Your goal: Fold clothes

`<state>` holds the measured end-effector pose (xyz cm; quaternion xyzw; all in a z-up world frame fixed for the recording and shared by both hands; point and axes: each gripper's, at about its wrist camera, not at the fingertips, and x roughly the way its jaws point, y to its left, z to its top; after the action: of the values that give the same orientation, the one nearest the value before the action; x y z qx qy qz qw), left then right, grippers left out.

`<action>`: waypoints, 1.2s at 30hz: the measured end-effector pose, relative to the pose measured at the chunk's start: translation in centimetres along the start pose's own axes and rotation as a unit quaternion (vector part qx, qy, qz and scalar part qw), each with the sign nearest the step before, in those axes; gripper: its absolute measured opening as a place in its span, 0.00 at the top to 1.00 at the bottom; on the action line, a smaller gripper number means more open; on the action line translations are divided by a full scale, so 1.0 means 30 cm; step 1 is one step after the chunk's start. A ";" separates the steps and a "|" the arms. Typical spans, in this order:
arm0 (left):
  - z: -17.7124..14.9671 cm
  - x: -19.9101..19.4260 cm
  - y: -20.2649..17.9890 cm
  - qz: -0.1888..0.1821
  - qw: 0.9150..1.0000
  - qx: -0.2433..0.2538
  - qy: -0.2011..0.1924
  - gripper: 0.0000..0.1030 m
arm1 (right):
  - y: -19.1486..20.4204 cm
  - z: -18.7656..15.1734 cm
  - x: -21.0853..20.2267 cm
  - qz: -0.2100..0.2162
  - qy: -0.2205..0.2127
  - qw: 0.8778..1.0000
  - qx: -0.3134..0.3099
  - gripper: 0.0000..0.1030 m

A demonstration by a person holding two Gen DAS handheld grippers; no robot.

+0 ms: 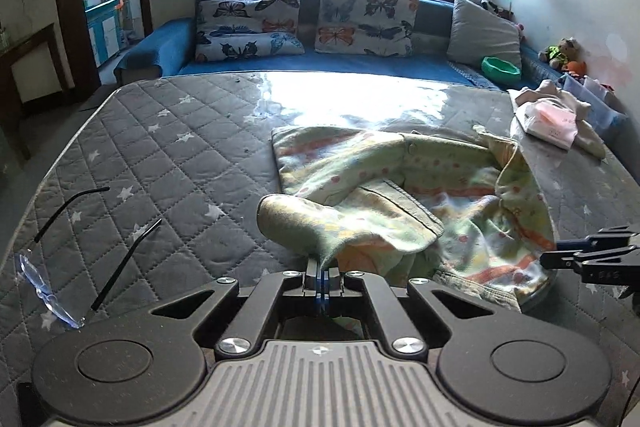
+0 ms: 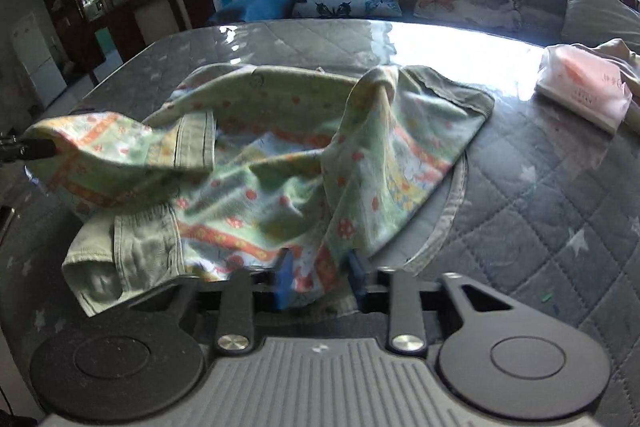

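Note:
A light green child's garment point(image 1: 400, 187) with orange flowered stripes lies crumpled on the grey quilted mattress point(image 1: 168, 155). My left gripper point(image 1: 323, 273) is shut on one sleeve, which rises from its tips as a rolled flap. In the right wrist view the same gripper point(image 2: 24, 149) holds that sleeve at the left edge. My right gripper point(image 2: 319, 275) is at the near hem of the garment point(image 2: 280, 167). Its blue fingers point(image 2: 285, 273) stand apart with a bunch of cloth between them. The left wrist view has it at the garment's right edge point(image 1: 554, 254).
Folded-out glasses point(image 1: 60, 267) lie on the mattress near my left gripper. A pink tissue pack point(image 2: 580, 91) and pale cloth sit at the mattress's right side. Behind is a blue sofa point(image 1: 168, 43) with butterfly pillows point(image 1: 364, 21) and a green bowl point(image 1: 502, 69).

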<state>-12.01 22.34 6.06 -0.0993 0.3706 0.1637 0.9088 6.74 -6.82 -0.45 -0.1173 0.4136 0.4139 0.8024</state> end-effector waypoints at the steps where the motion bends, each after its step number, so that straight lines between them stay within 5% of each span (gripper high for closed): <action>1: 0.001 -0.007 0.001 -0.003 1.000 0.001 -0.001 0.99 | -0.005 -0.002 -0.004 0.000 -0.002 1.000 0.000 0.97; 8: -0.006 -0.072 0.012 -0.050 0.999 -0.001 0.009 0.99 | -0.038 -0.005 -0.160 0.008 -0.018 1.000 -0.018 0.98; 12: -0.085 -0.093 0.022 -0.085 0.995 0.010 0.045 0.99 | -0.032 -0.060 -0.272 0.021 0.014 0.999 -0.046 0.98; 17: -0.199 -0.058 0.030 -0.091 0.990 0.024 0.103 0.98 | -0.048 -0.137 -0.338 0.040 0.052 0.997 -0.051 0.80; 20: -0.225 -0.051 0.046 -0.080 0.990 0.024 0.115 0.95 | -0.088 -0.129 -0.357 0.020 0.040 0.998 -0.034 0.79; 24: -0.210 -0.078 0.075 -0.064 0.993 0.022 0.098 0.73 | -0.176 -0.082 -0.333 -0.033 0.004 0.999 -0.017 0.66; 26: -0.202 -0.094 0.079 -0.061 0.994 0.028 0.090 0.72 | -0.226 -0.049 -0.293 -0.059 -0.012 0.998 -0.006 0.66; 29: -0.200 -0.114 0.074 -0.054 0.994 0.039 0.083 0.56 | -0.307 0.000 -0.216 -0.077 -0.033 0.996 0.025 0.64; 36: -0.216 -0.121 0.069 -0.039 0.994 0.049 0.092 0.53 | -0.393 0.097 -0.010 -0.099 -0.043 0.992 0.058 0.61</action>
<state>-19.37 21.50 3.92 -0.0835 0.4562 0.1001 0.8803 17.29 -12.88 -0.20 -0.0936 0.3885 0.3123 0.8619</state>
